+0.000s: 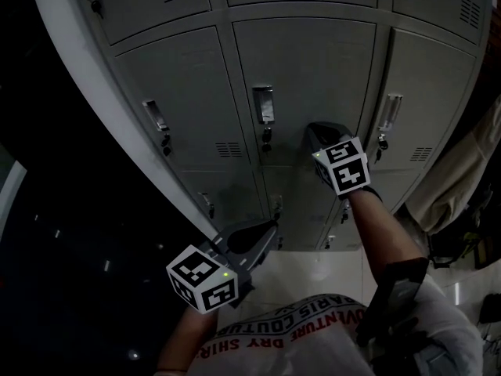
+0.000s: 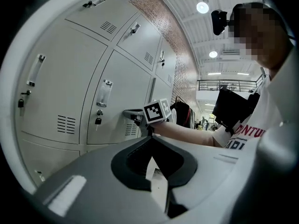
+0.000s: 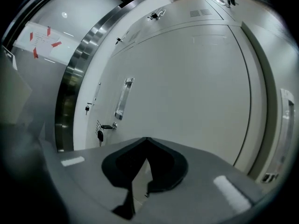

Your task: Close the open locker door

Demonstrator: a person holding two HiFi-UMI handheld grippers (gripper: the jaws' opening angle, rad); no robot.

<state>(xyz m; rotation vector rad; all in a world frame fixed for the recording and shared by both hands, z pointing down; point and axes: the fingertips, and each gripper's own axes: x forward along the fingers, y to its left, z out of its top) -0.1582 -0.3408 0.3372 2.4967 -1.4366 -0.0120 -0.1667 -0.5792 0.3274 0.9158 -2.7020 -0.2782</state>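
Grey locker doors (image 1: pixel 313 69) with keys (image 1: pixel 267 139)

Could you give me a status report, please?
Right gripper shut, empty, at the middle locker door. Left gripper shut, held back. Door looks flush with neighbours. Nothing in the way.

This is looking like a locker area inside a big industrial hall. Grey metal lockers (image 1: pixel 313 77) are lining the wall, with keys (image 2: pixel 98 121) hanging from their locks. A brick wall (image 2: pixel 180 55) is rising behind them, round lamps (image 2: pixel 202 7) are shining from a ribbed ceiling, and a railing (image 2: pixel 219 84) is running along an upper level.
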